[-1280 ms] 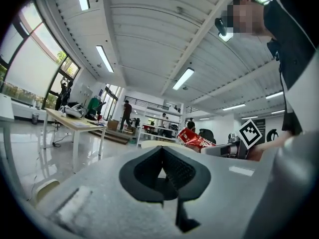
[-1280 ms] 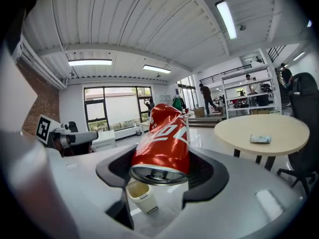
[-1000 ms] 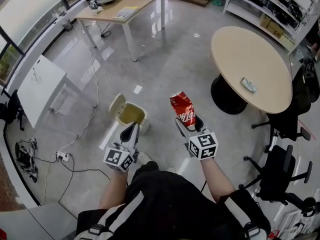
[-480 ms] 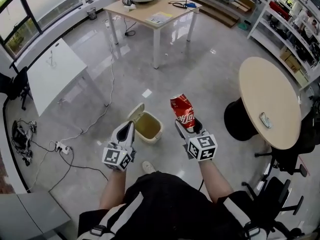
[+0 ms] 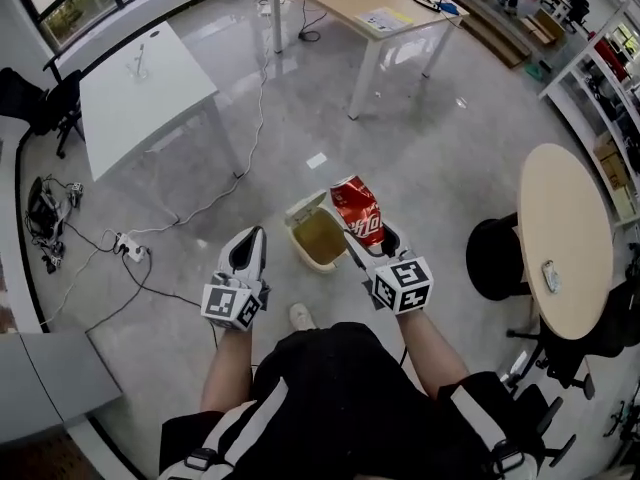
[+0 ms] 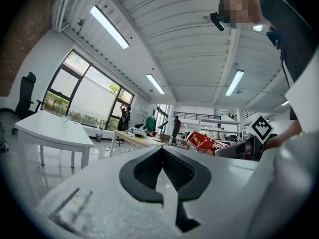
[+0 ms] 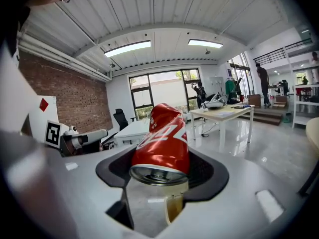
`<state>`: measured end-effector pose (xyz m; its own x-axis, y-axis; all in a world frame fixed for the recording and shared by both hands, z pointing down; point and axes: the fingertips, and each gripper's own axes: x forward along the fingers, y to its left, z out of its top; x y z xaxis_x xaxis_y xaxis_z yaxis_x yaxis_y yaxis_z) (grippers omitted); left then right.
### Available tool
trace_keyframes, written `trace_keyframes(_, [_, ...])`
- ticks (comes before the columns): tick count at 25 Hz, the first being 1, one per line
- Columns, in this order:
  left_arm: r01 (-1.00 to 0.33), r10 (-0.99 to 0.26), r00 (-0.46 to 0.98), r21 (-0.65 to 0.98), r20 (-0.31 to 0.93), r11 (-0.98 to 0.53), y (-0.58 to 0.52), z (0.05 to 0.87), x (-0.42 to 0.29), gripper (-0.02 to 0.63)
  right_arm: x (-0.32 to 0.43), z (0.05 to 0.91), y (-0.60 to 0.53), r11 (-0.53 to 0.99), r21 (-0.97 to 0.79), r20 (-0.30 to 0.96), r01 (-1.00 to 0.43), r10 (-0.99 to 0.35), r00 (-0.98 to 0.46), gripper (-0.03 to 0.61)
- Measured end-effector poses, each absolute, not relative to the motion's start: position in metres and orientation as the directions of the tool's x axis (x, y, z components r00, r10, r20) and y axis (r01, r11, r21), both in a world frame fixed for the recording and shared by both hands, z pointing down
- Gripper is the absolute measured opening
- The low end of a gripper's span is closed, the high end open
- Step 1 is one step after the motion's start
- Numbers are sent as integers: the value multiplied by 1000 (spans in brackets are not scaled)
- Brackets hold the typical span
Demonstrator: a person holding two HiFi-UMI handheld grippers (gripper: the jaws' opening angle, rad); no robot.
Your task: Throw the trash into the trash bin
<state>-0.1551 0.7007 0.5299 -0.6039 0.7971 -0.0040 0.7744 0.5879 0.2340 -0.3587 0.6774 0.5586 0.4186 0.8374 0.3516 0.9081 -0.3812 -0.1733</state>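
Observation:
A dented red soda can (image 5: 356,210) stands upright in my right gripper (image 5: 364,232), which is shut on its lower end. In the right gripper view the can (image 7: 162,142) fills the space between the jaws of the right gripper (image 7: 160,169), and a sliver of the bin (image 7: 172,209) shows below it. The beige trash bin (image 5: 318,236) sits on the floor with its lid (image 5: 302,208) flipped open, right beside the can and just left of it. My left gripper (image 5: 250,242) hangs left of the bin, shut and empty; its own view shows the left gripper (image 6: 162,158) with jaws together.
A white table (image 5: 150,80) stands at the left, a wooden table (image 5: 360,6) at the back, a round table (image 5: 565,236) with a black base (image 5: 496,260) at the right. Cables and a power strip (image 5: 130,250) lie on the floor at left. The person's shoe (image 5: 300,317) is near the bin.
Both grippers and the person have moved toward the bin. The bin now lies directly between the grippers, with the held can at its right edge. The grip has not changed.

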Motion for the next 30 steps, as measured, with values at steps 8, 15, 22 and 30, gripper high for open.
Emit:
trace_keyframes(8, [822,836,-547,226,51,523,705,545,-141,0,-340,581,699,-438,-226,369,870,789,492,290])
trace_keyframes(15, [845,862,-501,261,82,467,716,555,-168,0,-358,597,713,-488,-221,415,845,737,534,290])
trace_keyframes(22, [852,855,-486,317,181,417,708,605,-199,0,-374,651,709,-508,-263,515,820,644,565,290])
trace_keyframes(30, [857,818,-483,357,312,371,693,673,-214,0,-378,733,683,-479,-331,643,813,516,566,290])
